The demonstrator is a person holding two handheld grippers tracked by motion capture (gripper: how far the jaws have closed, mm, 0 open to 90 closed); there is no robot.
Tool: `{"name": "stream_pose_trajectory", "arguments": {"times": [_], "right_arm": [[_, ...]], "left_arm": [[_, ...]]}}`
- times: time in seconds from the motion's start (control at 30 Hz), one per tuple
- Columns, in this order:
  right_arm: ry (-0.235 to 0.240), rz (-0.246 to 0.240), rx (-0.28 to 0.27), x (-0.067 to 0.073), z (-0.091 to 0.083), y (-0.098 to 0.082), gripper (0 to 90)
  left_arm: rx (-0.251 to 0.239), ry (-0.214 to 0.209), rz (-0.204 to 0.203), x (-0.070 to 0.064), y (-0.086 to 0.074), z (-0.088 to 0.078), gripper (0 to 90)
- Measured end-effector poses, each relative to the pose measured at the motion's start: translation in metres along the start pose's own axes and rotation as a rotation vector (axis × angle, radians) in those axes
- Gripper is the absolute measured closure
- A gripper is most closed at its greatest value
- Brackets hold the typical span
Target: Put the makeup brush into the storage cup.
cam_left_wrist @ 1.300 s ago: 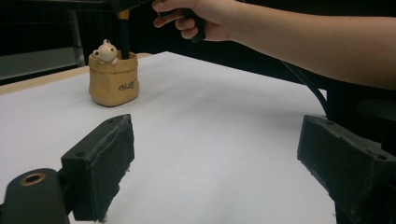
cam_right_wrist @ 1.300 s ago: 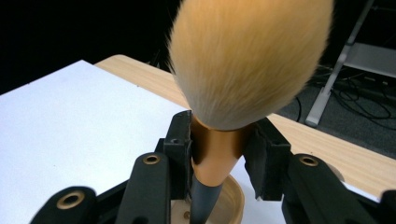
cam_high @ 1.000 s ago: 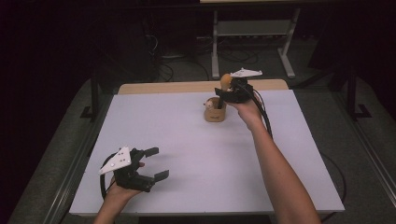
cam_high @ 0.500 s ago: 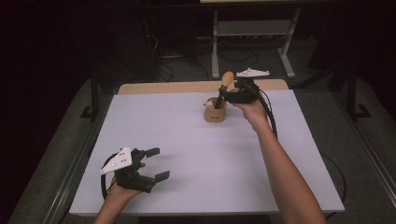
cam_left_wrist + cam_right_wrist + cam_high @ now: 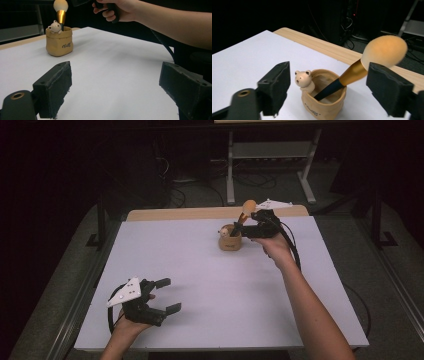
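Note:
A tan pot [image 5: 230, 240] with a small bear figure [image 5: 303, 78] on its rim stands at the back of the white table [image 5: 215, 290]. A makeup brush [image 5: 248, 207] with a gold ferrule and a fluffy orange head [image 5: 384, 50] leans in the pot. My right gripper [image 5: 243, 229] is just right of the pot; its jaws have just been opening. In the right gripper view the right gripper [image 5: 329, 92] is open, with the brush handle in the gap untouched by either pad. My left gripper [image 5: 167, 295] rests open at the front left, with nothing in the left gripper [image 5: 120, 85].
A wooden strip [image 5: 200, 213] runs along the table's far edge. Behind it stand a metal frame [image 5: 270, 165] and cables on the floor. The person's right hand [image 5: 120, 10] shows above the pot [image 5: 59, 41].
The right gripper has let go of the brush and drawn back to the right of the pot. The brush now leans freely, tilted a little more to the right. The left gripper has not moved.

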State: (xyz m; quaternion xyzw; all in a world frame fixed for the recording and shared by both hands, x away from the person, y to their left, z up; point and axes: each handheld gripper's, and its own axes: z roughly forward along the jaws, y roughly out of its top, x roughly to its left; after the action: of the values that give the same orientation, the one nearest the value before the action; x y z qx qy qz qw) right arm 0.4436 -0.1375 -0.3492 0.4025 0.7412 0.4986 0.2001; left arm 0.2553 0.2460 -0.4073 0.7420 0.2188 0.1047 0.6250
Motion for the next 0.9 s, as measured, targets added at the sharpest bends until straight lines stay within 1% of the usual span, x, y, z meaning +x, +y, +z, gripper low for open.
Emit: {"name": "stream_pose_trajectory", "arguments": {"times": [0.07,0.1,0.17,0.2,0.23,0.27,0.37,0.4,0.6,0.63,0.67,0.73,0.87,0.9], "right_arm": [[0.007,-0.004,-0.004,0.002,-0.003,-0.001,16.3],[0.01,-0.008,-0.007,0.002,-0.004,-0.002,16.0],[0.026,-0.008,-0.008,0.004,-0.008,-0.003,14.5],[0.033,-0.02,-0.008,0.005,-0.009,-0.004,13.4],[0.035,-0.025,-0.009,0.006,-0.011,-0.004,13.6],[0.039,-0.027,-0.012,0.007,-0.013,-0.005,13.5],[0.048,-0.037,-0.023,0.011,-0.019,-0.008,13.3],[0.05,-0.047,-0.031,0.012,-0.022,-0.009,13.2],[0.066,-0.055,-0.057,0.015,-0.036,-0.016,13.1],[0.065,-0.061,-0.06,0.016,-0.038,-0.017,13.1],[0.067,-0.064,-0.061,0.016,-0.041,-0.019,13.0],[0.081,-0.063,-0.067,0.018,-0.046,-0.021,13.0],[0.088,-0.069,-0.075,0.019,-0.054,-0.028,12.8],[0.089,-0.075,-0.079,0.02,-0.056,-0.029,12.8]], "left_arm": [[0.005,-0.001,0.007,0.001,0.0,0.0,10.5],[0.006,-0.002,0.0,0.0,-0.001,0.0,10.5],[0.009,-0.001,0.001,0.0,-0.002,0.0,10.5],[0.008,-0.001,-0.001,0.0,-0.002,0.0,10.5],[0.005,0.0,-0.008,-0.001,-0.001,0.0,10.5],[0.005,0.0,-0.002,-0.001,-0.001,-0.001,10.4],[0.007,0.001,-0.003,-0.001,-0.003,-0.001,10.5],[0.01,0.004,-0.002,-0.001,-0.003,-0.002,10.4],[0.005,0.011,-0.008,-0.002,-0.003,-0.003,10.5],[0.01,0.013,-0.008,-0.001,-0.003,-0.003,10.5],[0.013,0.013,0.0,-0.001,-0.004,-0.003,10.5],[0.017,0.014,-0.002,0.0,-0.004,-0.004,10.5],[0.01,0.02,-0.014,-0.001,-0.004,-0.005,10.5],[0.007,0.02,-0.009,0.0,-0.004,-0.005,10.5]]}}
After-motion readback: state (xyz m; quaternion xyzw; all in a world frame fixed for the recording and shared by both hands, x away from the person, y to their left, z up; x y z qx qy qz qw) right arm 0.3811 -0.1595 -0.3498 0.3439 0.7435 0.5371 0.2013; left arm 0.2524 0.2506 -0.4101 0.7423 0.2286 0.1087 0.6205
